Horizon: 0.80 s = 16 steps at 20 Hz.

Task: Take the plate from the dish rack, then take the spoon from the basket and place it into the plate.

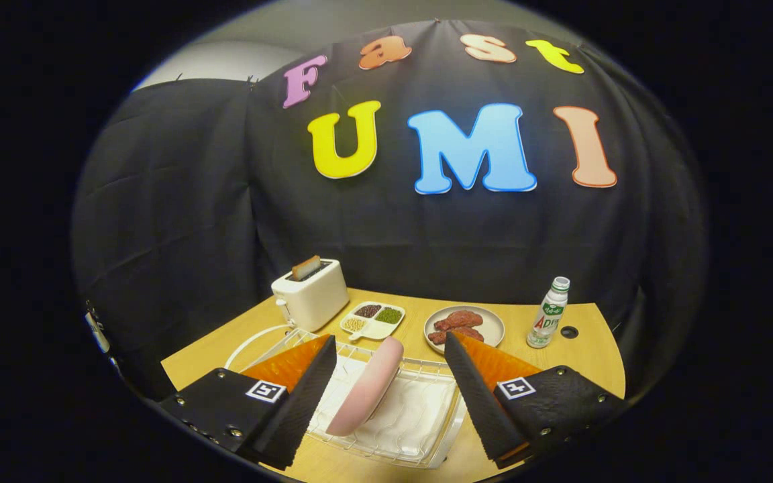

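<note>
The first step is in hand: the gripper (390,396) hovers with jaws released and empty, the pink plate (366,394) standing on edge in the dish rack (420,429) between them. Next, I judge, they must descend and close on the plate's rim; I cannot make out the spoon or basket.

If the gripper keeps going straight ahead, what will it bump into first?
Most likely the pink plate, standing on edge in the white dish rack. It sits between the open fingers of the gripper, just ahead. Depth is hard to judge, so the rack's wires could touch first.
</note>
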Tool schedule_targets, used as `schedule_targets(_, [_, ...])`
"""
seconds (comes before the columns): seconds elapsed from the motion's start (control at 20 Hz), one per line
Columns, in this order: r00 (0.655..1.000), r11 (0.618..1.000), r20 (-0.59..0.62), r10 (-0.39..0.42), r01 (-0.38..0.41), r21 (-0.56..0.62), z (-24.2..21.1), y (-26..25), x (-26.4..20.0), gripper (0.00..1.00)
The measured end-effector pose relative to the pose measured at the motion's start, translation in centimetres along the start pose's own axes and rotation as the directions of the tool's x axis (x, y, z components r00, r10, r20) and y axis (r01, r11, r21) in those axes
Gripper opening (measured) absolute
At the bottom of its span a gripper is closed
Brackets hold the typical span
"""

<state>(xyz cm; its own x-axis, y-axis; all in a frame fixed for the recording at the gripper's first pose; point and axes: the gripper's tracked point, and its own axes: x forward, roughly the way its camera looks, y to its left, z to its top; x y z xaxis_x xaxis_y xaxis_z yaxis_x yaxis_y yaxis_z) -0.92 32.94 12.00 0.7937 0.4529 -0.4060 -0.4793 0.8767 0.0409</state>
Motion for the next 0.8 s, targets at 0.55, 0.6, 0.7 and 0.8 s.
schedule_targets(0.55, [0.895,0.982,-0.440,0.073,0.013,0.190,-8.0,0.7,6.9,0.90])
schedule_targets(0.6, [0.878,0.979,-0.472,0.080,0.019,0.201,-8.8,0.9,7.1,0.90])
schedule_targets(0.7, [0.849,0.978,-0.521,0.083,0.030,0.205,-9.7,0.8,7.3,0.90])
schedule_targets(0.8, [0.819,0.977,-0.566,0.098,0.030,0.212,-10.6,1.3,7.4,0.84])
